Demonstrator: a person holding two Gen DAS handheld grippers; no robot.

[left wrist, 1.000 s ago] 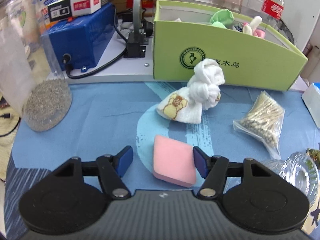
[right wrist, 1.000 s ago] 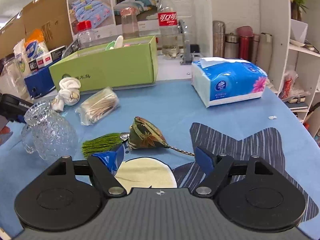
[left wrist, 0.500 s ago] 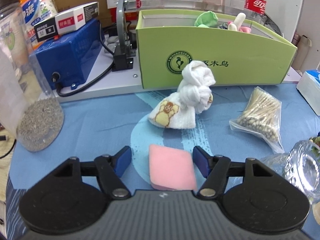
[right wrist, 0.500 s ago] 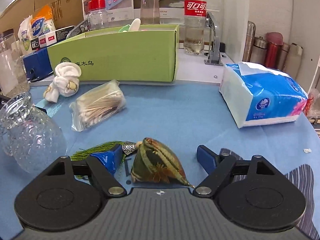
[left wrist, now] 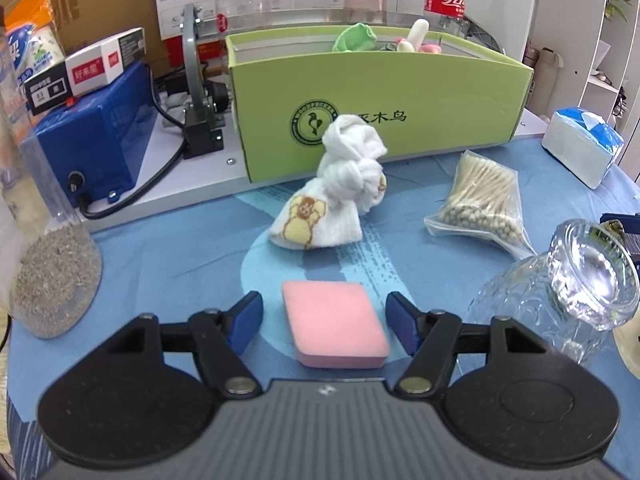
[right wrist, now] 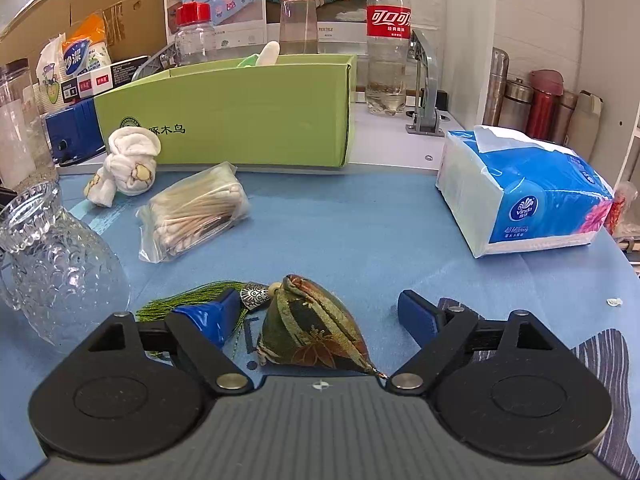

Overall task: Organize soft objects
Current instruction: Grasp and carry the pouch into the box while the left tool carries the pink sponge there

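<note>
Now pink sponge (left wrist: 334,322) lies flat, long axis twd green box (left wrist: 376,104).

Two matching hand-held tongs, black bodies with blue fingertips

The left tongs (left wrist: 323,316) and the right tongs (right wrist: 318,314) look alike: a dark grey ribbed housing bearing a small white cross mark at its front edge, two round black discs at either side, angular black link arms with triangular cut-outs, silver pivot screws, smaller rivets at the outer joints, and flat blue pads (left wrist: 246,320) at the finger ends.
</note>
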